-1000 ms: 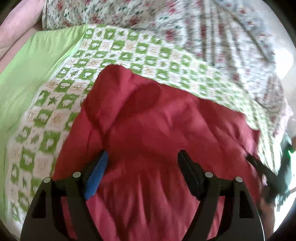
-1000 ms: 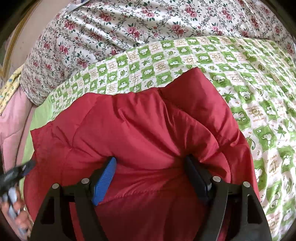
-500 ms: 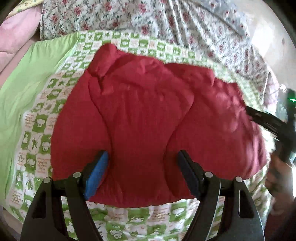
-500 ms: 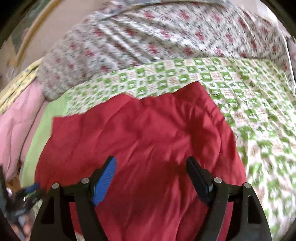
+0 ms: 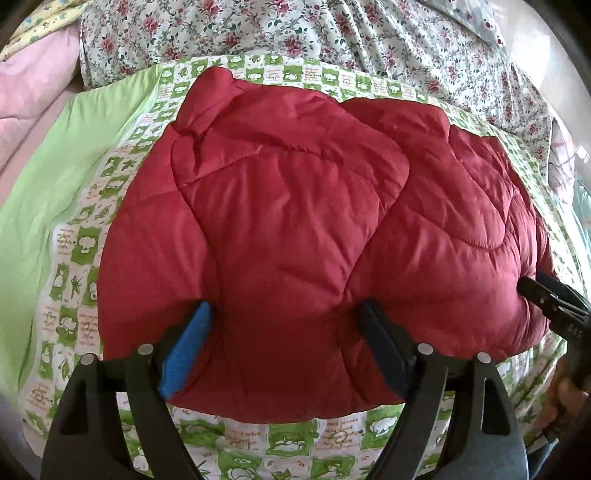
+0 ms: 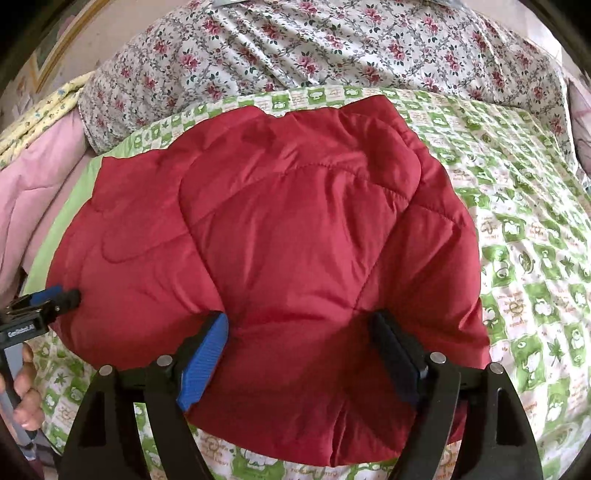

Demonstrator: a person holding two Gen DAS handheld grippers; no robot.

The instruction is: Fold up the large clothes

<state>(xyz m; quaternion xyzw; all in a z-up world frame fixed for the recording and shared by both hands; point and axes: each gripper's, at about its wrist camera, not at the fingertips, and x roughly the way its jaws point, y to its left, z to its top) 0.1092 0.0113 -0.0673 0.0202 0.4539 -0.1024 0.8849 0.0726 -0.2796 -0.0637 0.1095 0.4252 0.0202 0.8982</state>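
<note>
A red quilted puffer jacket (image 5: 295, 221) lies folded on a green-and-white checked sheet (image 5: 74, 251). It also shows in the right wrist view (image 6: 288, 236). My left gripper (image 5: 284, 332) has its jaws wide apart, pressed against the jacket's near edge with a bulge of fabric between the fingers. My right gripper (image 6: 299, 343) stands the same way at the other near corner, jaws wide, fabric bulging between them. The right gripper's tip shows at the right edge of the left wrist view (image 5: 554, 299). The left gripper's tip shows at the left edge of the right wrist view (image 6: 44, 299).
A floral bedspread (image 5: 332, 33) is bunched behind the jacket and shows in the right wrist view (image 6: 332, 44). A pink quilt (image 5: 33, 81) and a plain green sheet (image 5: 48, 173) lie to the left. The checked sheet (image 6: 535, 240) stretches to the right.
Both grippers have drawn back toward the near edge of the bed. The jacket now lies as a folded bundle, seen whole, where a second ago it filled the views.
</note>
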